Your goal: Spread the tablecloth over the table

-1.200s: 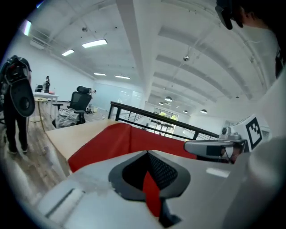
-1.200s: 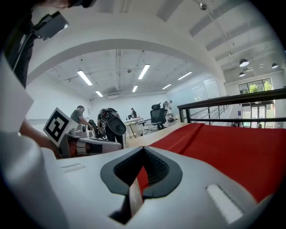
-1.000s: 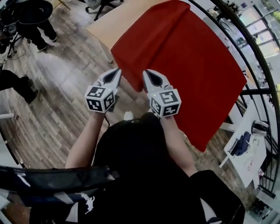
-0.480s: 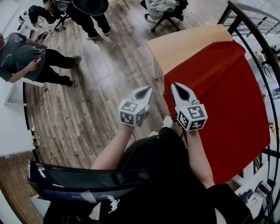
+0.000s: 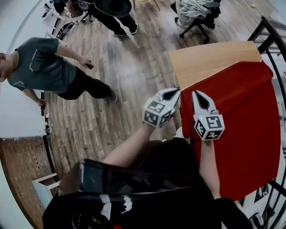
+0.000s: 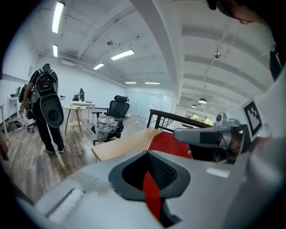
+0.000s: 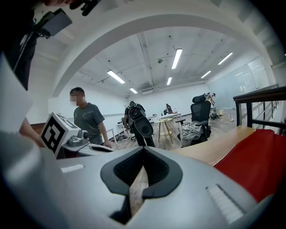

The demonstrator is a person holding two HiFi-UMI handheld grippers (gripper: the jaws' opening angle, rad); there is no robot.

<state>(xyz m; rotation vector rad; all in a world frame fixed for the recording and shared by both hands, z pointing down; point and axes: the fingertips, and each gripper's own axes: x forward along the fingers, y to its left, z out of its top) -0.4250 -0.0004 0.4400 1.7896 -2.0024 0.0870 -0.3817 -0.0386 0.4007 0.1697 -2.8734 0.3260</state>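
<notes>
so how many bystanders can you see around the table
2. A person in a grey shirt stands at the head view's left; a person in dark clothes is at its top edge, near the office chair. A tiny far figure may be a third.

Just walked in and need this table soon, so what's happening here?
A person stands by the table with a handheld gripper in each hand, spreading a red tablecloth. The cloth covers most of the wooden top and hangs over the near side; one end is bare. The left gripper and right gripper are both shut, side by side at the cloth's edge. The right holds nothing; whether the left pinches the cloth isn't clear.
</notes>
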